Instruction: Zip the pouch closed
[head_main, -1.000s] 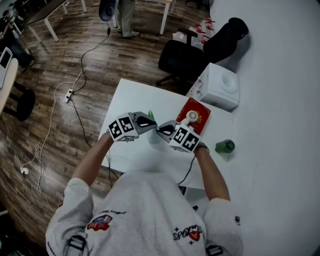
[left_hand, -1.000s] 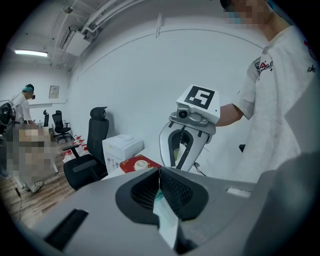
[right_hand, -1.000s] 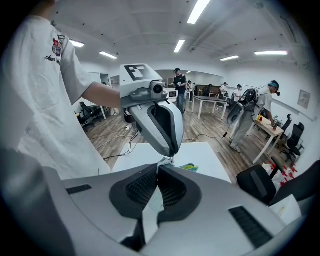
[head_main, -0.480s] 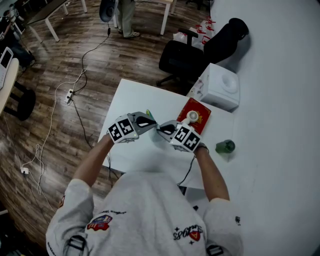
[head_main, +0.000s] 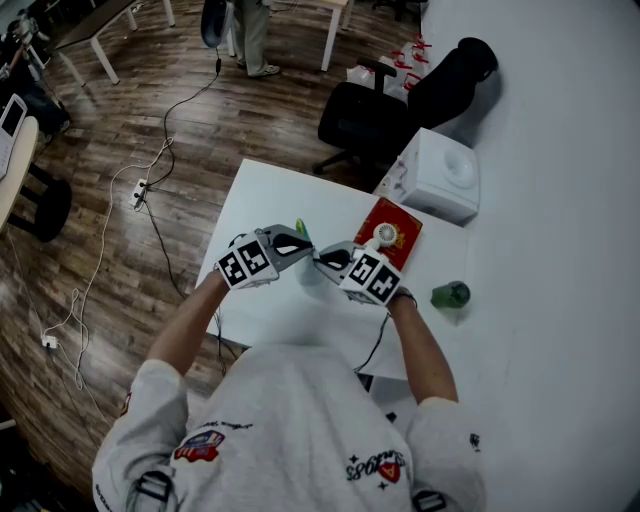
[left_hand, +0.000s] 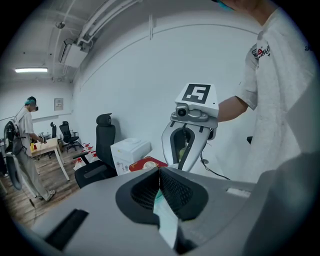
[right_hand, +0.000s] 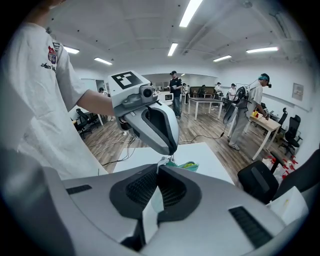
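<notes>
The pouch (head_main: 309, 270) is pale teal and hangs above the white table (head_main: 260, 200), held between my two grippers. In the left gripper view my left gripper (left_hand: 159, 172) is shut on a pale teal edge of the pouch (left_hand: 166, 220). The right gripper (left_hand: 187, 145) faces it close by. In the right gripper view my right gripper (right_hand: 159, 170) is shut on a pale strip of the pouch (right_hand: 150, 210). A green and teal part of the pouch (right_hand: 187, 165) shows beyond the jaws, under the left gripper (right_hand: 172, 150). In the head view the left gripper (head_main: 300, 245) and right gripper (head_main: 322, 258) almost meet tip to tip.
A red box (head_main: 392, 222) with a small white fan (head_main: 378, 237) lies at the table's far right. Beside it stand a white appliance (head_main: 440, 175) and a green bottle (head_main: 450, 293). A black office chair (head_main: 365, 115) is beyond the table. Cables (head_main: 150, 190) run over the wooden floor.
The left gripper has rolled slightly in the hand. Both grippers keep their place and their hold on the pouch.
</notes>
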